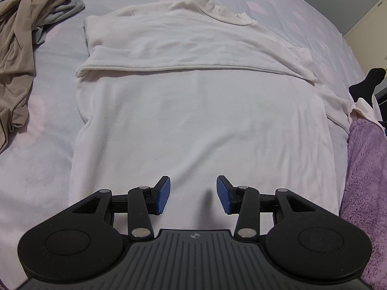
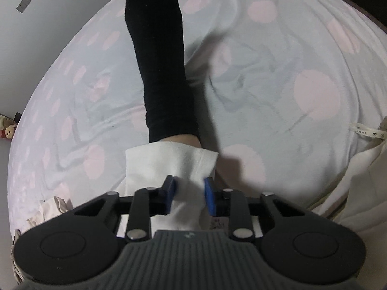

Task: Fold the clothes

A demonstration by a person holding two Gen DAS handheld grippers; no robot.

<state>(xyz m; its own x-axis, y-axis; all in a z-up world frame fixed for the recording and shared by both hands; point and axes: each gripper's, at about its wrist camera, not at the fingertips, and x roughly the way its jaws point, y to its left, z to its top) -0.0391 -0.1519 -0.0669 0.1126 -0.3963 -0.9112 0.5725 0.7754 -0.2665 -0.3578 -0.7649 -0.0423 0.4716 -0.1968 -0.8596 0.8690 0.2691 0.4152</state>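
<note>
Showing only in the right view, a white cuff overlaps a black-socked foot.

Your light is dim, soft and cool, with no glare. Your left gripper throws a faint shadow on the white shirt. A darker shadow lies right of the black sock. Both views bow at the edges, with dark corners.
</note>
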